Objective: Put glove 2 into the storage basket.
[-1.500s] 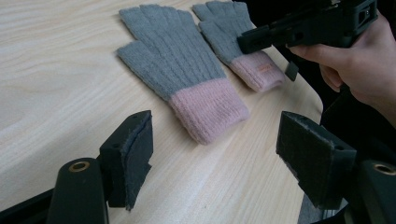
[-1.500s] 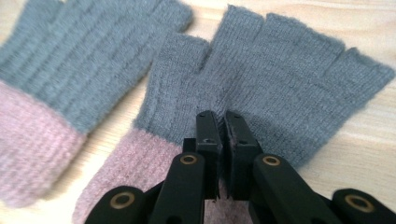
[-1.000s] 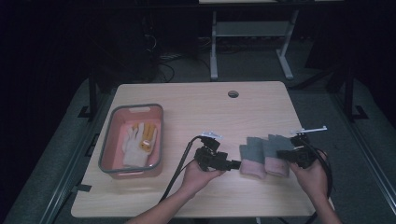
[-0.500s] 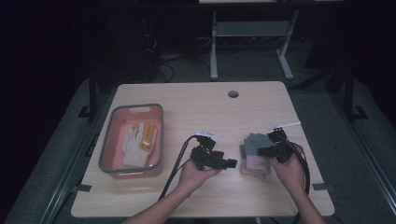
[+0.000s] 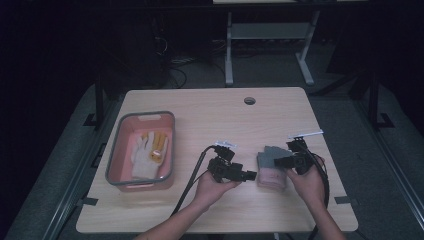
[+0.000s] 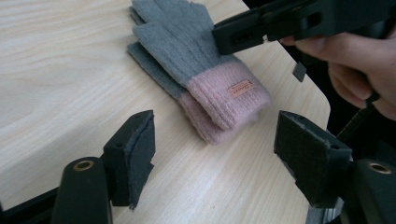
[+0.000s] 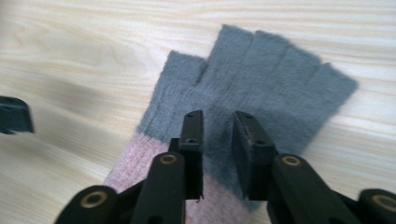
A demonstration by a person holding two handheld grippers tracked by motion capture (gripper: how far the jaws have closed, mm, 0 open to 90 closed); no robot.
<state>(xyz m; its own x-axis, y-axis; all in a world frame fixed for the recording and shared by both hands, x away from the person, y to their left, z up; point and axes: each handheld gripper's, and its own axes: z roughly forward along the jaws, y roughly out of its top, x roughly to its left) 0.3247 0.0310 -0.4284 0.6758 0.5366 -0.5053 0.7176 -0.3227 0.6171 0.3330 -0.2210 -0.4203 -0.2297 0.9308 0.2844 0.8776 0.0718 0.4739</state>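
the grey-and-pink gloves (image 6: 201,70) lie stacked flat on the table (image 5: 200,110), near its right front corner. the right gripper (image 7: 217,126) hovers over the top glove; its jaws have just been opening, a narrow gap, nothing pinched. the left gripper (image 6: 215,158) stands wide apart just beside the cuffs, holding nothing.

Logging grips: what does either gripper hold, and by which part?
Nothing. The right gripper, jaws just opening, hovers above the stacked gloves; left gripper is open.
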